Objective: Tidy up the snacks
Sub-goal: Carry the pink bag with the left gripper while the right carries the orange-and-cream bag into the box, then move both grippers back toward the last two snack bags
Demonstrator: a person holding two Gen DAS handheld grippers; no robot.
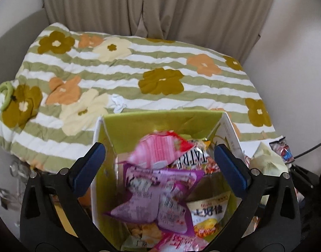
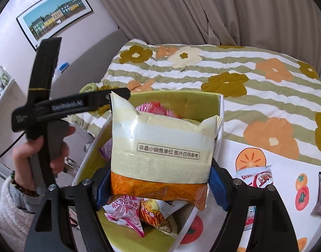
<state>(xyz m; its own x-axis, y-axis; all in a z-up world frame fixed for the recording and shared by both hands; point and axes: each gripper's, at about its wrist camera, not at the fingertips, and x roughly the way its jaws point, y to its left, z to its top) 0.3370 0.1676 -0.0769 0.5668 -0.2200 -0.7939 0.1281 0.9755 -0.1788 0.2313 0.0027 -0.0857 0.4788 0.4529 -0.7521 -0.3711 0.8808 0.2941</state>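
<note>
Right gripper (image 2: 158, 185) fingers clenched on cream-and-orange snack bag (image 2: 160, 153), upright, directly above green-lined box (image 2: 164, 98). Left gripper (image 1: 159, 166) fingers released, empty, over same box beneath, pink packet (image 1: 158, 151) between.

- Cream pack (image 2: 160, 147) in the right claw: boxed line "非最小销售单位 图片仅供参考".
- Pink pack (image 2: 123, 206) beneath it in the box: "软奶糖".
- Yellow pack (image 1: 208, 212) at the near right of the box: "上好佳".
- Silver pack (image 1: 189, 157) further back: partial letters "ATR", upside down.
</note>
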